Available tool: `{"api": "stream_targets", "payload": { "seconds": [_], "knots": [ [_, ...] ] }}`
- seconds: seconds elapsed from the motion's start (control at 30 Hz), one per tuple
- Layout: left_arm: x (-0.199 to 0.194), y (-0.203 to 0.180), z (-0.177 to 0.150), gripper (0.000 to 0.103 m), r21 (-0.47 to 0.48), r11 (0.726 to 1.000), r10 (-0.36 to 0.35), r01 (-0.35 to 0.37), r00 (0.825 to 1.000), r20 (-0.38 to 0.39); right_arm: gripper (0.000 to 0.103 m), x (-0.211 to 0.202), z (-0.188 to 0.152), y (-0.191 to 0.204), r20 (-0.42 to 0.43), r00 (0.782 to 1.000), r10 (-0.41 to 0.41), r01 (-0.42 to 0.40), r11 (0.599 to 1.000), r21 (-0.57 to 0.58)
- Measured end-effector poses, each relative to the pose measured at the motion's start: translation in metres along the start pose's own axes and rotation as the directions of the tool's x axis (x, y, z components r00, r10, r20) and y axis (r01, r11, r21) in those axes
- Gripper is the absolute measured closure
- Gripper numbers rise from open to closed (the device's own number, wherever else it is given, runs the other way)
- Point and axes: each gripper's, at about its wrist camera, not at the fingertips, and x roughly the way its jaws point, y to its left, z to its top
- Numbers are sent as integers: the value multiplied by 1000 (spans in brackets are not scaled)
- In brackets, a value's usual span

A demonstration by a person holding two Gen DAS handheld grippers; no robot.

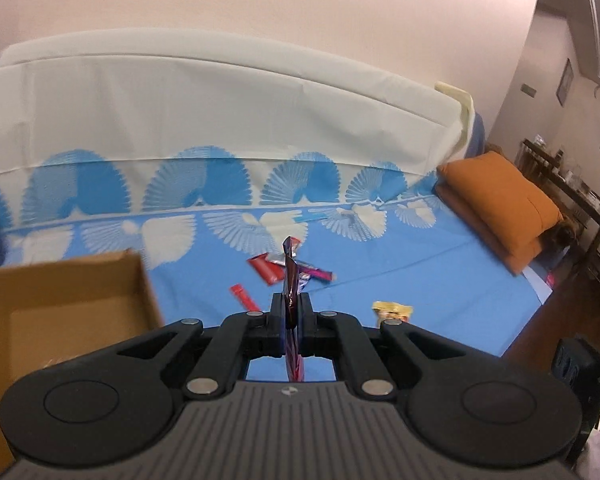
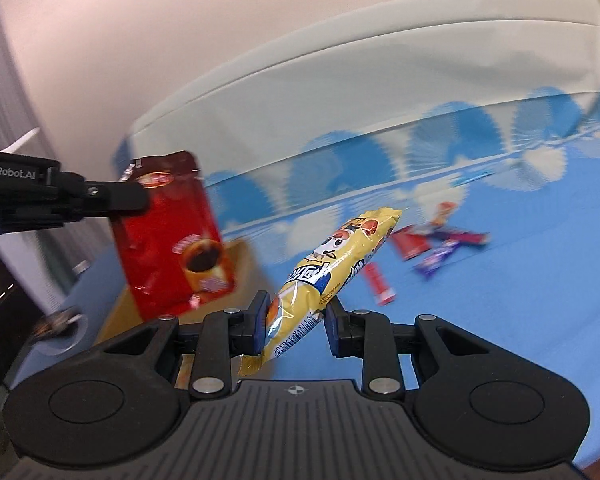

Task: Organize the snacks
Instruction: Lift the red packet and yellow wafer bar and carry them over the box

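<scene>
Left wrist: your left hand-held gripper point(image 1: 291, 312) clamped on red pouch point(image 1: 292, 280), box point(image 1: 72, 312) lower left. Right hand-held gripper point(image 2: 296, 320) clamped on yellow pack point(image 2: 332, 268). Step: carrying. Next: swing over box, release. More snacks point(image 1: 288, 268) ahead on bed point(image 1: 420, 272).

"GenRobot.AI" on left gripper point(image 2: 140, 200) body (yellow pkt point(image 2: 332, 276) txt unreadable).

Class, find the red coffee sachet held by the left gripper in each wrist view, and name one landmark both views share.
Left wrist view: the red coffee sachet stands edge-on at centre, pinched in the left gripper.
Right wrist view: the sachet hangs broadside at left, above the cardboard box.
Shared landmark: the small red stick packet on the blue sheet.
</scene>
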Motion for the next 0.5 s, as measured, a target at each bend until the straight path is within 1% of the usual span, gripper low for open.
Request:
{"api": "stream_targets", "payload": {
  "seconds": [0.13,0.23,0.4,0.5],
  "knots": [
    [-46,13,-30,98,-25,999,32,-32,999,12,72,-17,-16,44,-44,997,59,-61,997,-38],
    [-70,24,-53,98,-49,997,57,-57,998,12,72,-26,-29,74,-88,992,90,-96,993,-73],
    [-105,44,-83,98,-102,992,81,-78,996,29,72,-37,-47,113,-137,985,107,-125,984,-128],
    [-118,55,-96,98,-126,989,87,-81,995,39,72,-36,-52,126,-155,982,105,-127,981,-144]
  ]
}}
